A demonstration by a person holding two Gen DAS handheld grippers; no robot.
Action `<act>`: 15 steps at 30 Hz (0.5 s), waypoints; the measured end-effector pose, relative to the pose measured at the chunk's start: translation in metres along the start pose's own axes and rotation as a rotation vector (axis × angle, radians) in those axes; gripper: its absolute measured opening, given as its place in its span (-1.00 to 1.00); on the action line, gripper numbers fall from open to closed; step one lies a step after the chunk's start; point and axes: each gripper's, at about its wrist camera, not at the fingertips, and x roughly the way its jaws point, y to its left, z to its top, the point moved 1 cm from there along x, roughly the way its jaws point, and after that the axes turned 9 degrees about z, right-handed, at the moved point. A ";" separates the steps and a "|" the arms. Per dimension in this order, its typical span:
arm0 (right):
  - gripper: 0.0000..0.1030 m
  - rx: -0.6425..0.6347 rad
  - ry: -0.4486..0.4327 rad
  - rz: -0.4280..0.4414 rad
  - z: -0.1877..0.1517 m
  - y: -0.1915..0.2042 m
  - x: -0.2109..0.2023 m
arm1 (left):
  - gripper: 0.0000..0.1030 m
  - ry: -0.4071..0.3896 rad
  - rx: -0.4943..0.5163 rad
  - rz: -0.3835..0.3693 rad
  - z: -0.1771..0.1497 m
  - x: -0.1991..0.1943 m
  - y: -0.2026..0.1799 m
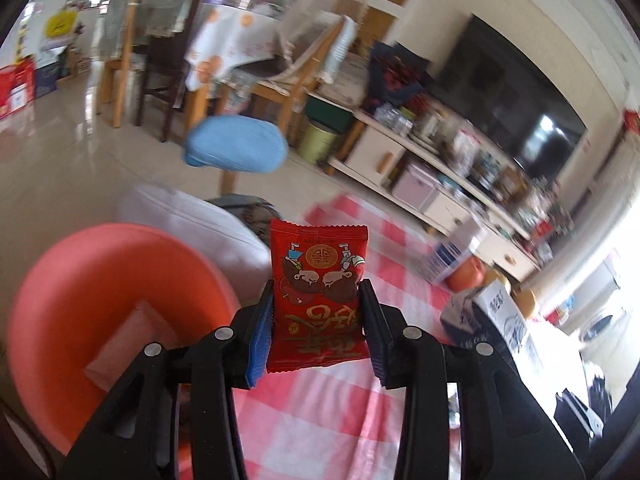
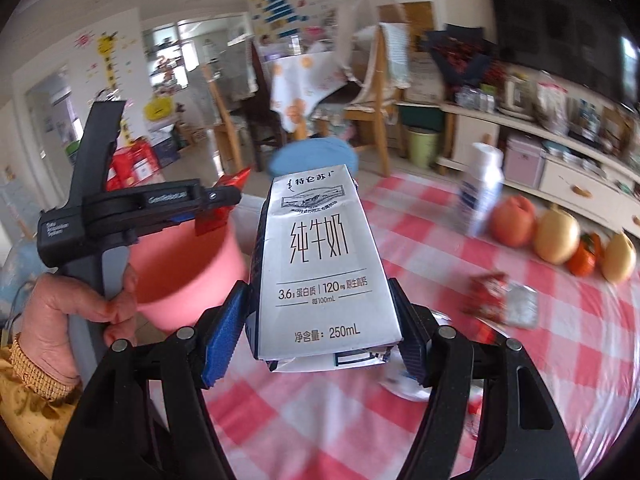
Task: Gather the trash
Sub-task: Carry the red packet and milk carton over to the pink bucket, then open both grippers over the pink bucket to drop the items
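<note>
My left gripper [image 1: 318, 300] is shut on a red snack packet [image 1: 318, 296] and holds it upright, just right of the pink bin [image 1: 100, 300]. In the right wrist view the left gripper [image 2: 224, 204] hangs over the pink bin [image 2: 188, 264] with the red packet [image 2: 218, 210] in it. My right gripper [image 2: 320, 300] is shut on a white 250 mL milk carton [image 2: 320, 256], held above the red-checked tablecloth [image 2: 360, 420]. A crumpled red and silver wrapper [image 2: 500, 300] lies on the cloth to the right.
A white bottle [image 2: 482, 192] and a row of fruit [image 2: 556, 236] stand at the table's far right. A carton box [image 1: 508, 320] sits on the table in the left wrist view. A blue stool [image 1: 236, 144], dining chairs and a TV cabinet [image 1: 440, 184] lie beyond.
</note>
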 end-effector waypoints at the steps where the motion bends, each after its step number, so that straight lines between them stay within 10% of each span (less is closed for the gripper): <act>1: 0.34 -0.019 0.011 0.011 0.005 0.010 0.008 | -0.19 -0.007 -0.014 0.011 0.003 -0.002 0.007; 15: 0.34 -0.196 0.137 0.112 0.032 0.107 0.115 | -0.18 -0.028 -0.217 0.166 0.028 -0.010 0.108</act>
